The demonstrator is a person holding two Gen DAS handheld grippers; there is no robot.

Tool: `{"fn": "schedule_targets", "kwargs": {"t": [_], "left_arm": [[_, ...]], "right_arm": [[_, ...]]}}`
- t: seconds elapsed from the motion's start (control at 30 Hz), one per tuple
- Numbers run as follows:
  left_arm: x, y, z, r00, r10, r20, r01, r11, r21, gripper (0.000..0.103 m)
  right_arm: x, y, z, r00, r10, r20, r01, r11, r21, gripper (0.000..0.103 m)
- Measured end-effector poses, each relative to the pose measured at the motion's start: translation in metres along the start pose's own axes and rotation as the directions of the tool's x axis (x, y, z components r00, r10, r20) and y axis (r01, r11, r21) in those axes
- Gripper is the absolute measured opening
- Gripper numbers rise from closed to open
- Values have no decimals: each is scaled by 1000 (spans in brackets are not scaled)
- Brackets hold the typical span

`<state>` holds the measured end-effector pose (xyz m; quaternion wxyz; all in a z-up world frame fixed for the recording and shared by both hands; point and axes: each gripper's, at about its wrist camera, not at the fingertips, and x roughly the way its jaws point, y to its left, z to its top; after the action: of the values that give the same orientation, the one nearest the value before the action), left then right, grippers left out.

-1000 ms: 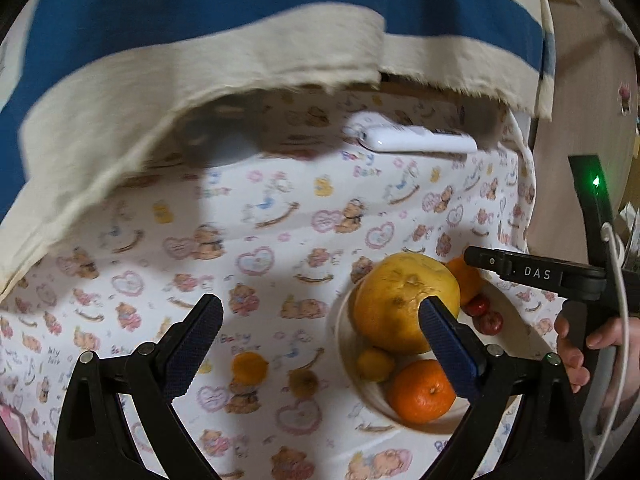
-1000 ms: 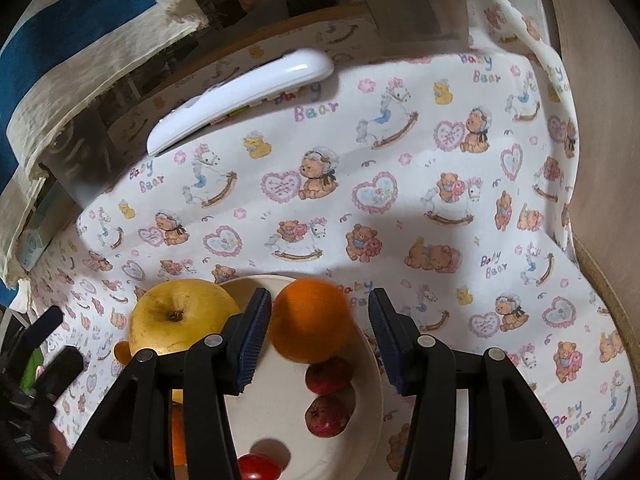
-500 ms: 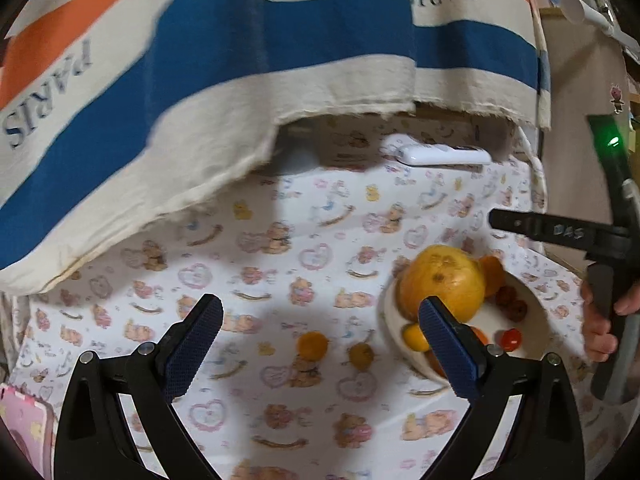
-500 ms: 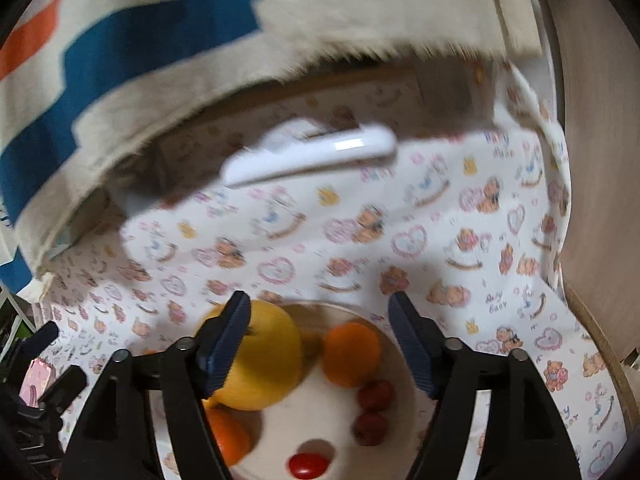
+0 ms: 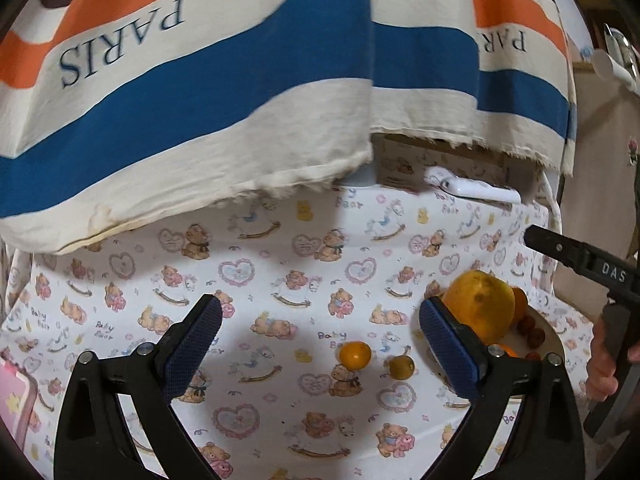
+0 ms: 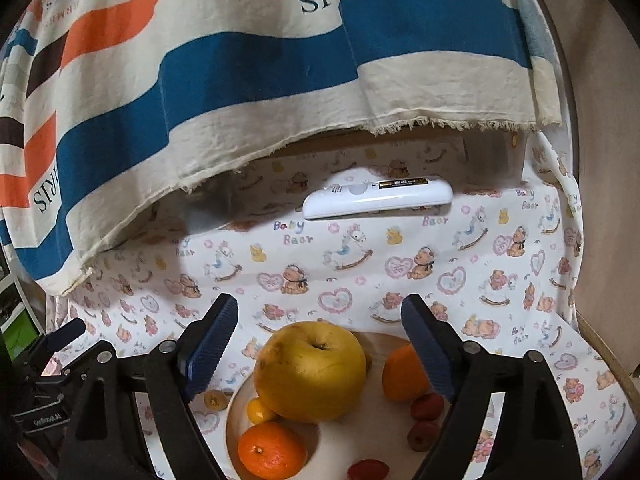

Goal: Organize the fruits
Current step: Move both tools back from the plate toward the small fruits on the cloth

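While the right gripper hangs over the plate with jaws opening and nothing between them, 2 small fruits lie loose on the printed cloth. Next, I judge, the left gripper, spread wide and empty, should pinch these smooth round things gently.

I see a big yellow fruit, oranges and small red fruits on a plate below my right gripper.
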<state>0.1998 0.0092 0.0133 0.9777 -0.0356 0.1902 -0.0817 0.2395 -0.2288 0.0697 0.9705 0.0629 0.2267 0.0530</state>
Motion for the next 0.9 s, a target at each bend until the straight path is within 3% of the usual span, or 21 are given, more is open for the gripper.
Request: {"fn": "schedule_targets", "kwargs": {"t": [0.13, 0.47, 0.9], "left_arm": [[1, 11, -2, 1000, 13, -5, -14, 999, -37, 102], [0, 23, -3, 999, 32, -4, -32, 994, -105, 102], [-7, 8, -3, 997, 63, 35, -62, 998, -27, 102]], "right_arm": [[-2, 3, -4, 999, -22, 30, 22, 1000, -12, 103], [-6, 16, -10, 998, -12, 68, 16, 998, -65, 103], [-11, 28, -19, 992, -22, 124, 37, 993, -116, 103]]}}
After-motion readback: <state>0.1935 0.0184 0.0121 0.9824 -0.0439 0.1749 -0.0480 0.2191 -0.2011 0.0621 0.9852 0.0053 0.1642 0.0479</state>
